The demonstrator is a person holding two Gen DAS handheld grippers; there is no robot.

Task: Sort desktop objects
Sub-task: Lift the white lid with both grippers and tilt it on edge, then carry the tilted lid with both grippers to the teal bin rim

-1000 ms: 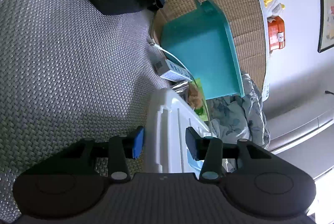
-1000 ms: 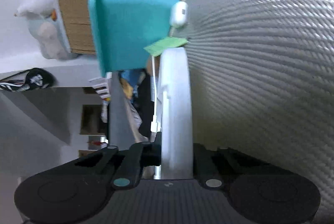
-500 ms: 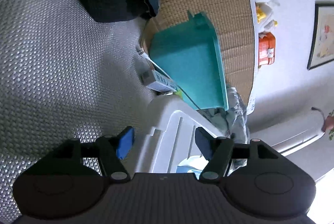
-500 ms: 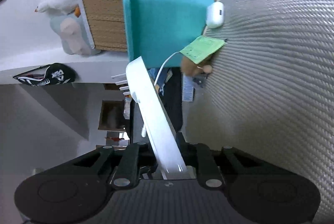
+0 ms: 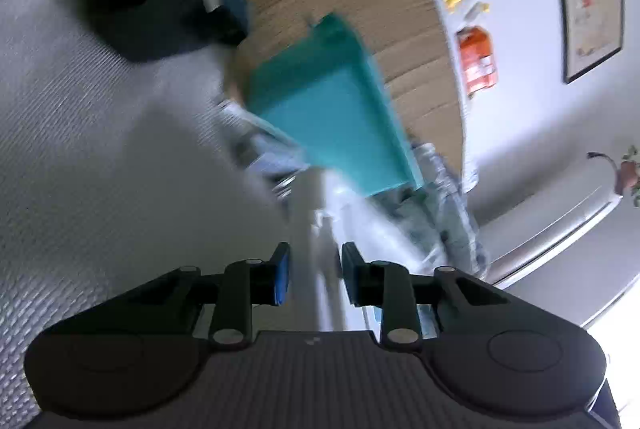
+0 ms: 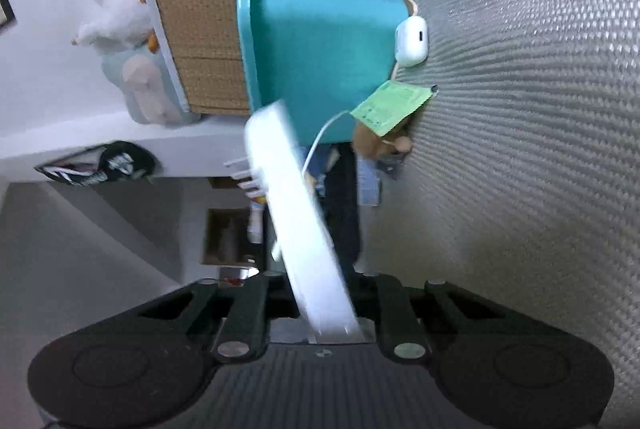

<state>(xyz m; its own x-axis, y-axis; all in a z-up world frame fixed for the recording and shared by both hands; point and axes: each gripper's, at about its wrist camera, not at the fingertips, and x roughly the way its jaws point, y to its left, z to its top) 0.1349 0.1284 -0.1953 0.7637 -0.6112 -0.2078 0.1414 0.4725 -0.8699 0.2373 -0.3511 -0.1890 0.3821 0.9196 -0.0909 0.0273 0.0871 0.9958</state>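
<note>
The right gripper (image 6: 320, 293) is clenched on a flat white plastic tray (image 6: 292, 205), which slants toward eleven o'clock over the grey woven mat (image 6: 520, 149). The left gripper (image 5: 314, 279) is released, its blue-padded jaws straddling the tray's blurred edge (image 5: 308, 229). At twelve o'clock stands a teal plastic bin (image 6: 320, 41), with a white earbud case (image 6: 412, 41) and green packet (image 6: 390, 105) beside it.

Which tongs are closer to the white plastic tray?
Right. The right tongs are clamped on the white plastic tray. The left tongs straddle its blurred edge, apparently not yet touching it.
</note>
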